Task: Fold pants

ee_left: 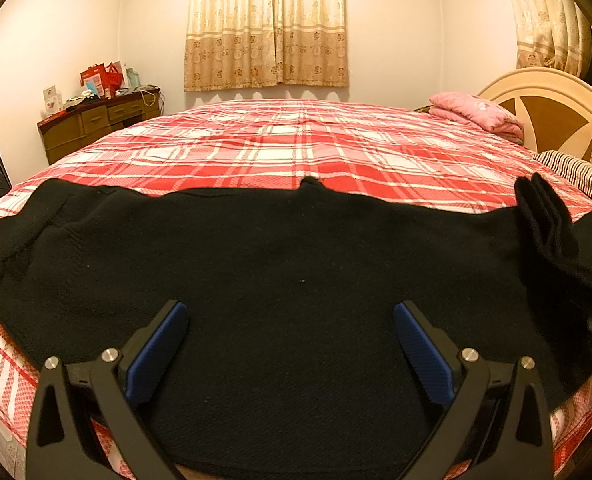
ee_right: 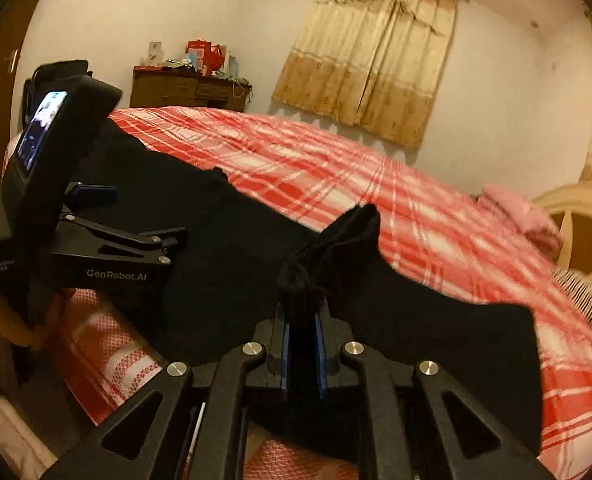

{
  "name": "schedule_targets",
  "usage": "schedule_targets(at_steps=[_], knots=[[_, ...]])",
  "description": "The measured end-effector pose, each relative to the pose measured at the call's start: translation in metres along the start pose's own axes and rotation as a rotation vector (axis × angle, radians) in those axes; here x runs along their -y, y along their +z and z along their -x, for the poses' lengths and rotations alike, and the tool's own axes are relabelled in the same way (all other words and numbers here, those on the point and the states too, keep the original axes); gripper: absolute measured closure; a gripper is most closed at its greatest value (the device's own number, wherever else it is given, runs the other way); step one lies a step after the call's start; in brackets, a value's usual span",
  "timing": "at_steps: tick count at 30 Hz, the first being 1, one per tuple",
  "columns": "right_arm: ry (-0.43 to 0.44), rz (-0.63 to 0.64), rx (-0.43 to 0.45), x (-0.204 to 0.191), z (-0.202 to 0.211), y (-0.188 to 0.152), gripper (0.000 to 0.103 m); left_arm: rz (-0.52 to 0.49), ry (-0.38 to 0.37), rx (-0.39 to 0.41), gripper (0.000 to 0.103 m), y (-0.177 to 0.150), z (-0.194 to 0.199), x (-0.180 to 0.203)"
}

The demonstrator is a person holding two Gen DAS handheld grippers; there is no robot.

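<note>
Right tongs (ee_right: pixel 303 300) pinch bunched black knit pants (ee_right: pixel 224 240).

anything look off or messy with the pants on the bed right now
Mostly flat, but one end is not. The black pants lie spread across the plaid bedspread, while the right gripper is shut on a bunched end that sticks up in a crumpled peak. The left gripper is open over the cloth.

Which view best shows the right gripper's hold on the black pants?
The right wrist view: the right gripper has its fingers shut on a bunched fold of the black pants, close and centred. The left wrist view shows only that raised fold at its right edge, with the left gripper open.
</note>
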State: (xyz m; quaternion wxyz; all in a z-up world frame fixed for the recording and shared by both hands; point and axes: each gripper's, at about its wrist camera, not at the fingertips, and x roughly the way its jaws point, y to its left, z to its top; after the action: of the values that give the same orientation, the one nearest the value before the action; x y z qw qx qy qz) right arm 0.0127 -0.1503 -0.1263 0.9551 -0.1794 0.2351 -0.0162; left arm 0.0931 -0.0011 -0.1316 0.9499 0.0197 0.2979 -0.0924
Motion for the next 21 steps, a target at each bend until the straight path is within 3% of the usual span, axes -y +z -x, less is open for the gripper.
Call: schedule_targets(at_steps=[3, 6, 12, 15, 16, 19, 21], knots=[[-0.038, 0.037, 0.074, -0.007, 0.011, 0.002, 0.093, 0.000, 0.000, 0.000, 0.000, 0.000, 0.000, 0.000], [-0.020, 0.062, 0.116, -0.015, 0.013, 0.008, 0.093, 0.000, 0.000, 0.000, 0.000, 0.000, 0.000, 0.000], [0.083, 0.095, -0.026, -0.031, -0.016, -0.004, 0.092, 0.000, -0.001, 0.000, 0.000, 0.000, 0.000, 0.000], [0.111, 0.081, -0.044, -0.028, -0.018, -0.007, 0.089, 0.000, 0.000, 0.000, 0.000, 0.000, 0.000, 0.000], [0.120, 0.081, -0.046, -0.027, -0.018, -0.007, 0.083, 0.000, -0.001, 0.000, 0.000, 0.000, 0.000, -0.001], [0.172, 0.076, -0.035, -0.025, -0.011, -0.005, 0.045, 0.000, -0.001, 0.000, 0.000, 0.000, 0.000, 0.000], [0.207, 0.048, 0.015, -0.019, 0.004, 0.001, 0.044, 0.000, -0.002, 0.000, 0.000, 0.000, 0.000, -0.001]])
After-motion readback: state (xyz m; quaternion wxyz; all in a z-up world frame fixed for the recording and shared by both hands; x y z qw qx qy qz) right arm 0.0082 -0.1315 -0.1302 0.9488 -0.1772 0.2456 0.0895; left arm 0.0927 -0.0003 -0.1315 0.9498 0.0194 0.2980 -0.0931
